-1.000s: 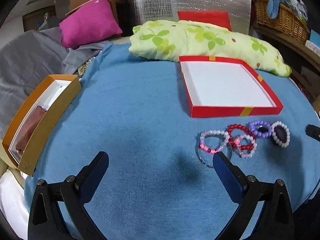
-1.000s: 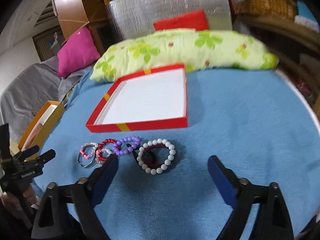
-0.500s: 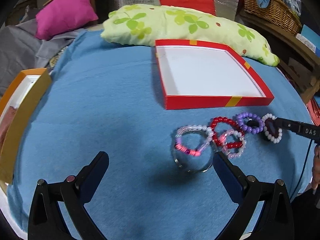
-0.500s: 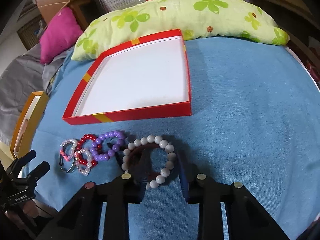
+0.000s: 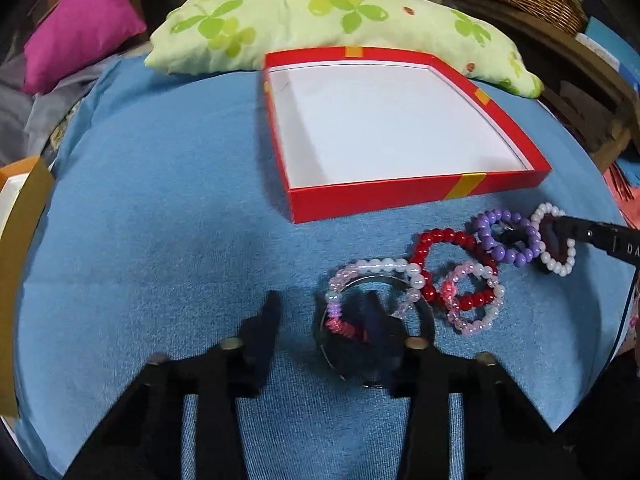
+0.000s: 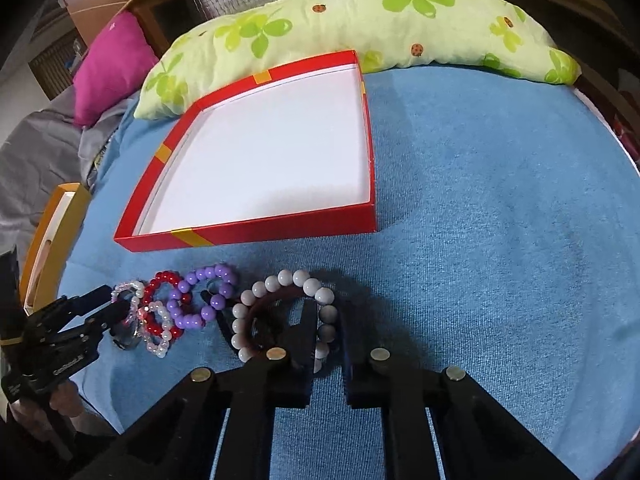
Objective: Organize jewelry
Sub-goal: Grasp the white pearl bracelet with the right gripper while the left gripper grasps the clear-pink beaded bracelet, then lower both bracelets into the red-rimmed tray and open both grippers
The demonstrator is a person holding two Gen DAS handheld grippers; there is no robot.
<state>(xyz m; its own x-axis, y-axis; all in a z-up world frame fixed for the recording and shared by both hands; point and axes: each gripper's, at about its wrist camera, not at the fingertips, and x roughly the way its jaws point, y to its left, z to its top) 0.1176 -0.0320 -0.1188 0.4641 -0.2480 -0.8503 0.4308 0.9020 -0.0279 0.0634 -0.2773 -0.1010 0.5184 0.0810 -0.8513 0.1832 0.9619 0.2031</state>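
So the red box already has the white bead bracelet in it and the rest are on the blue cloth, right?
Not quite. The red box holds nothing; both wrist views show its white floor bare. The white bead bracelet lies on the blue cloth with the other bracelets, the right gripper closing on its near side.

Cloth [image 6: 500, 184]: blue. Box [image 6: 280, 231]: red, yellow bands, white inside. Pillow [image 6: 360, 20]: pale green, leaf print. Cushion [image 6: 114, 66]: magenta.
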